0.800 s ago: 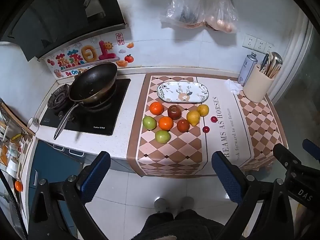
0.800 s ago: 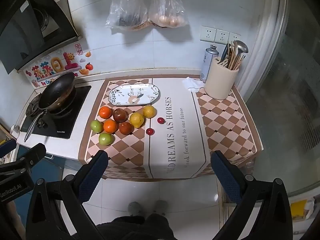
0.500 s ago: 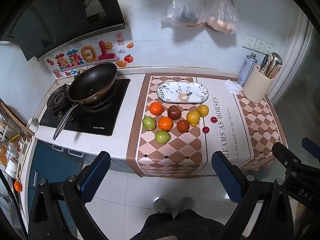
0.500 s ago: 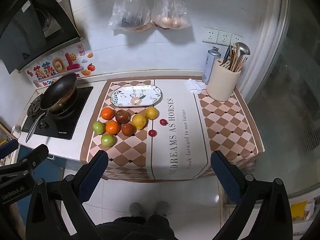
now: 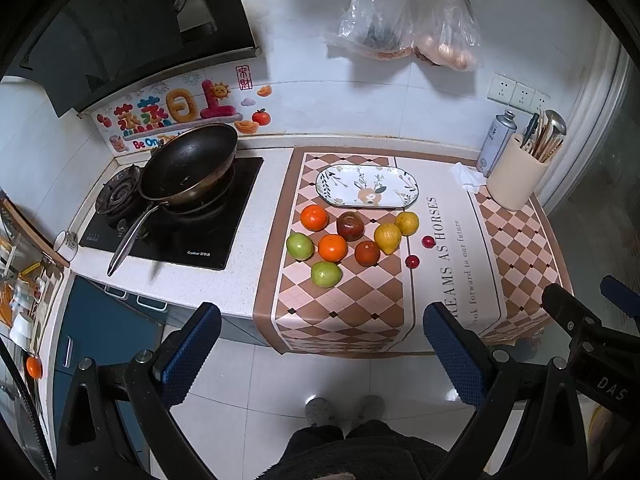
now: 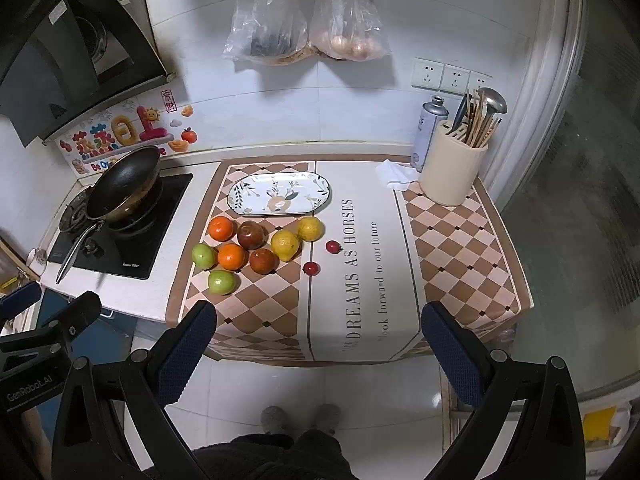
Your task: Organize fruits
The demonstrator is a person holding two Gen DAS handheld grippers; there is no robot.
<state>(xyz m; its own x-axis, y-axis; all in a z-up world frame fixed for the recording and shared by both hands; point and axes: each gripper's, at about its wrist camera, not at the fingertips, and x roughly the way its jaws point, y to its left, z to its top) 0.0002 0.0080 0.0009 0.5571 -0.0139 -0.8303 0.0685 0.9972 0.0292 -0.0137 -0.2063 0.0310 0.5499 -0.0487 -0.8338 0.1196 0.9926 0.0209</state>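
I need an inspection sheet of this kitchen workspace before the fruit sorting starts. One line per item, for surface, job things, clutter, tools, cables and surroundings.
Surface: counter covered by a checkered cloth with printed words.
Job's things: empty oval plate at the back; in front of it two oranges, two green fruits, two dark red fruits, two lemons, two small red fruits, all on the cloth.
Clutter: utensil holder, spray can, crumpled tissue.
Tools: left tool open, holding nothing; right tool open, holding nothing; both back from the counter.
Cables: nothing seen.
Surroundings: pan on the stove, bags hanging on the wall, wall sockets.
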